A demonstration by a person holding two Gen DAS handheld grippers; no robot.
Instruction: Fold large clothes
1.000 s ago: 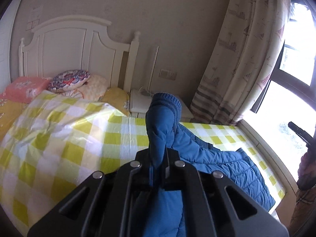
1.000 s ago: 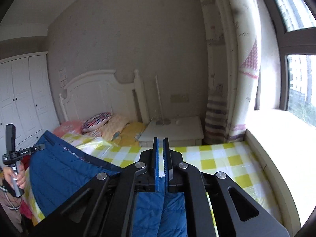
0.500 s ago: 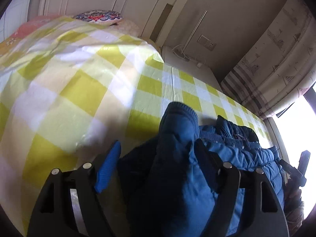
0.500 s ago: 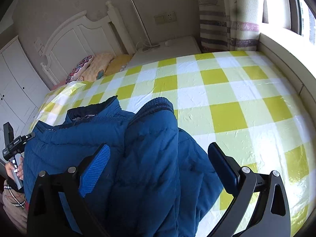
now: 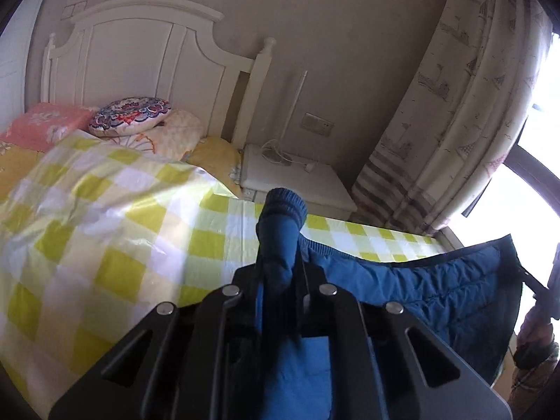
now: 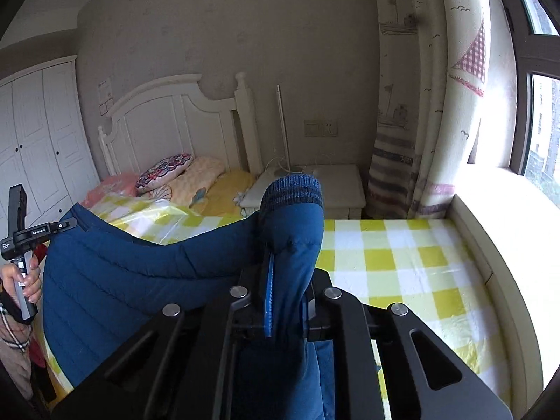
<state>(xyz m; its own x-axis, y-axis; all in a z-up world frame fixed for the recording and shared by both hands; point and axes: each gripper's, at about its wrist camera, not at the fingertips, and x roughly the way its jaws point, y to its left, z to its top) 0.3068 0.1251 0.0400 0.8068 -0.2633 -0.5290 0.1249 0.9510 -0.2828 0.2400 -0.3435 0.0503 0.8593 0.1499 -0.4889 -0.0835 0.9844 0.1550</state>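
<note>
Item: blue padded jacket point(image 6: 140, 280), large, quilted. Held off the bed point(image 6: 402, 266), partly draped at the near edge; lower centre to left of frame in right wrist view, lower centre to right in left wrist view.

Left gripper point(image 5: 280, 280): clenched on one sleeve point(image 5: 280, 241), approx. mid-sleeve; ribbed cuff point(image 5: 285, 204) was seen standing up past the fingers, frame centre. Jaws had just been closing, w/ sleeve fabric between them.

Right gripper point(image 6: 285, 290): clenched on the other sleeve point(image 6: 297, 241); ribbed cuff point(image 6: 292, 190) upright above the jaws, frame centre. Jaws likewise had just been closing, cloth pinched against the blue pad point(image 6: 269, 294).

Reason for hold (judged): both sleeves were gripped below the cuffs so the jacket body could be hung and spread between the two grippers, prob. to lay it flat before sleeves are folded inward.

Bed: yellow-and-white checked cover, used as the folding surface; far part bare of clothing.

Other: pillows point(image 5: 131, 115) stacked at headboard point(image 5: 140, 52), upper left, well apart from jacket. Nightstand point(image 5: 297, 182) beside bed, centre. Curtain point(image 5: 455, 122) and window at right.

Person's hand point(image 6: 24, 276) on the left gripper's handle was seen at left edge of right wrist view.
</note>
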